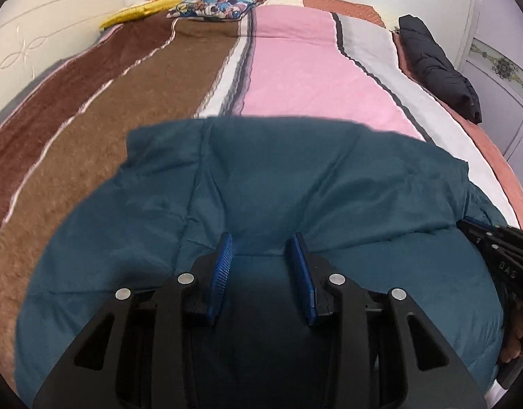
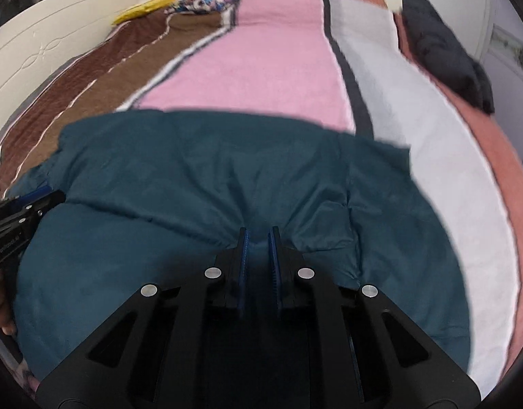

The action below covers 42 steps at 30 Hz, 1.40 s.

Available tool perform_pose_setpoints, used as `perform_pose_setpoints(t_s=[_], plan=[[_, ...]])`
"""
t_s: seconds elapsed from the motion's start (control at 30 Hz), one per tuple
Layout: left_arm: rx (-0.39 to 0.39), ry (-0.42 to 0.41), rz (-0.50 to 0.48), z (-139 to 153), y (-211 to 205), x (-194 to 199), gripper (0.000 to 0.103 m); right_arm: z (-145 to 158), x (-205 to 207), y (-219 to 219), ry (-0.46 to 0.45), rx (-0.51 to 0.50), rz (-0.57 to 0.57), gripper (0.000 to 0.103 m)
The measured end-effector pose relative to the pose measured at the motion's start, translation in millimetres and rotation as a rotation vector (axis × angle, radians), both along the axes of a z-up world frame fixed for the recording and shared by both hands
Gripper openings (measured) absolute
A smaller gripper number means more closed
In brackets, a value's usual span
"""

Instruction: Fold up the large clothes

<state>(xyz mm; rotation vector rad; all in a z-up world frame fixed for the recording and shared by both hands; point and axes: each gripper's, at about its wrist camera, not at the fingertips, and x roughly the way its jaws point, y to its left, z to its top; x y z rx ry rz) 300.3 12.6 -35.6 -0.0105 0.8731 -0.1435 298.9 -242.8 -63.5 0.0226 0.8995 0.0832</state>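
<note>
**Inspector:** Teal padded fabric, one large garment [image 1: 295,187], lies across the near end of the bed [image 2: 483,177] on a striped blanket [image 1: 295,68]. Where do your fingers stand on it?

**Me:** My left gripper [image 1: 263,238] has its fingers apart, with a raised ridge of the cloth between the two blue pads; I judge they are placed to pinch that ridge but have not closed on it. My right gripper [image 2: 259,230] has its fingers much nearer each other, a narrow gap left, with a pucker of cloth at the tips. Whether that pucker is truly clamped I cannot tell.

**Inspector:** Why both on the near fold line?

**Me:** In my judgement, the near part is already doubled over, and holding two points along one crease lets me carry the edge toward twelve o'clock evenly, without the padding sagging between.

**Inspector:** Neighbours?

**Me:** From the left view the right gripper shows at three o'clock; from the right view the left one shows at nine. A dark folded garment [image 1: 442,68] lies at two o'clock by the bed's edge, well apart. A patterned pillow [image 1: 220,3] and a yellow item [image 1: 142,12] lie at twelve, by the headboard [image 1: 57,30].

**Inspector:** Risk?

**Me:** Slippery, bulky cloth; an uneven pinch could skew the fold.
</note>
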Motion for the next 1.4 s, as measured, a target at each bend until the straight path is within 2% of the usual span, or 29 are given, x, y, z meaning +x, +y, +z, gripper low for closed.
perform_pose_setpoints(t_s=[0.13, 0.33, 0.4, 0.47, 0.5, 0.57, 0.63, 0.77, 0.83, 0.9, 1.0, 1.17, 1.23, 1.33, 1.37, 1.4], plan=[[0.015, -0.002, -0.004, -7, -1, 5, 0.038, -13, 7, 0, 0.002, -0.003, -0.003, 0.011], [0.033, 0.015, -0.008, -11, -6, 4, 0.038, -13, 10, -5, 0.037, 0.038, -0.013, 0.011], [0.022, 0.024, -0.02, 1, -3, 3, 0.038, 1, 9, -16, 0.05, 0.126, -0.022, 0.011], [-0.031, -0.033, -0.02, 20, 6, 0, 0.041, 17, 5, -32, 0.008, 0.177, -0.045, 0.011], [-0.031, -0.071, 0.0, 30, 12, 1, 0.047, 25, 6, -40, -0.015, 0.171, -0.067, 0.013], [-0.009, -0.102, 0.049, 41, 23, 10, 0.047, 33, 14, -64, -0.031, 0.139, -0.144, 0.014], [0.02, -0.104, 0.103, 43, 36, 25, 0.047, 28, 27, -87, 0.0, 0.125, -0.221, 0.014], [0.093, -0.053, 0.177, 28, 55, 54, 0.047, 5, 48, -113, 0.074, 0.064, -0.312, 0.014], [0.091, 0.032, 0.19, 7, 60, 64, 0.047, -10, 51, -118, 0.115, 0.088, -0.313, 0.014], [0.073, 0.073, 0.198, -6, 67, 68, 0.048, -17, 53, -115, 0.123, 0.075, -0.307, 0.014], [0.07, 0.092, 0.2, -15, 67, 71, 0.048, -21, 57, -107, 0.134, 0.027, -0.293, 0.014], [0.101, 0.112, 0.197, -18, 65, 73, 0.049, -25, 61, -111, 0.146, 0.026, -0.291, 0.014], [0.099, 0.106, 0.206, -11, 67, 71, 0.049, -21, 57, -113, 0.144, 0.048, -0.298, 0.014], [0.039, 0.029, 0.199, 19, 79, 48, 0.049, -3, 34, -122, 0.108, 0.147, -0.312, 0.015], [0.012, 0.01, 0.191, 29, 83, 39, 0.051, 2, 27, -122, 0.093, 0.163, -0.309, 0.015], [-0.01, -0.008, 0.185, 38, 86, 29, 0.057, 12, 15, -120, 0.068, 0.185, -0.292, 0.015]])
